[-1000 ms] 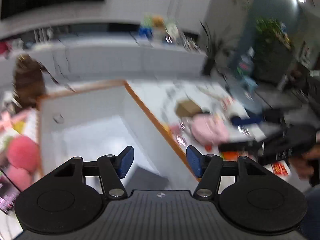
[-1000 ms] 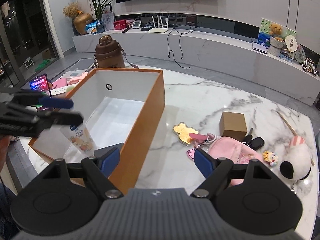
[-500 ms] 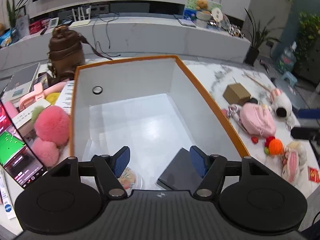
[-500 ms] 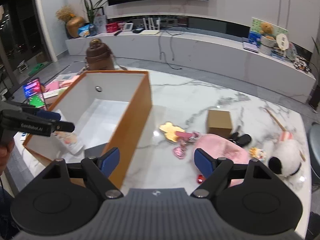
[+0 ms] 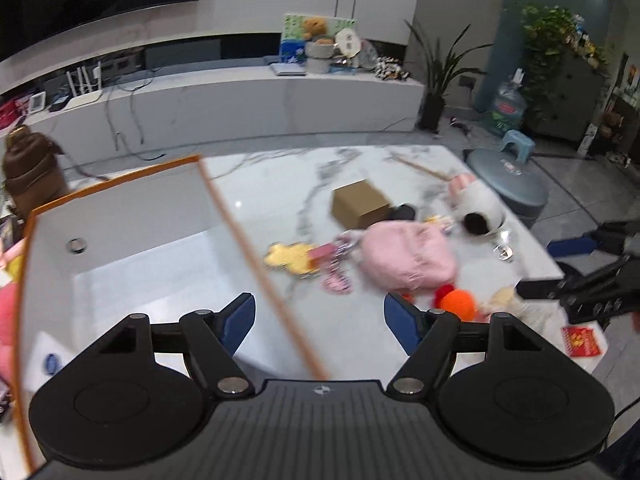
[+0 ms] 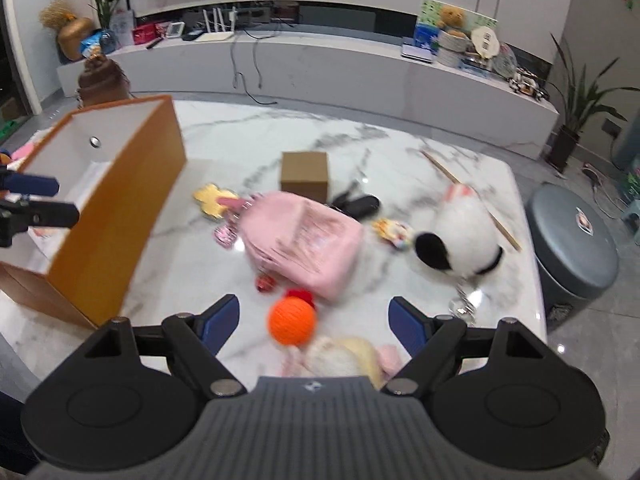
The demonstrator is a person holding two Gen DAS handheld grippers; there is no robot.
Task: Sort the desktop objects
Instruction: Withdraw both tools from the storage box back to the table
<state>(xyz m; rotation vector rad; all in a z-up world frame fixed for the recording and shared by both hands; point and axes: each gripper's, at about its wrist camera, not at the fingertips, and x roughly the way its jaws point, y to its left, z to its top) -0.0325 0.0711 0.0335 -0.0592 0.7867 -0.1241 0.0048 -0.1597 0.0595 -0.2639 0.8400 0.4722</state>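
Observation:
An orange box with a white inside stands at the left of the marble table; it also shows in the right wrist view. My left gripper is open and empty over the box's right wall. My right gripper is open and empty, low over an orange ball toy and a cream plush. Beyond lie a pink pouch, a white and black plush, a small brown box and a yellow charm.
A brown bag stands behind the orange box. A grey round stool stands off the table's right edge. A red packet lies near the table's right edge. A long white TV bench runs along the back.
My left gripper has swung right from over the box's inside to its right wall. My right gripper has moved right and forward, down to the orange ball and plush.

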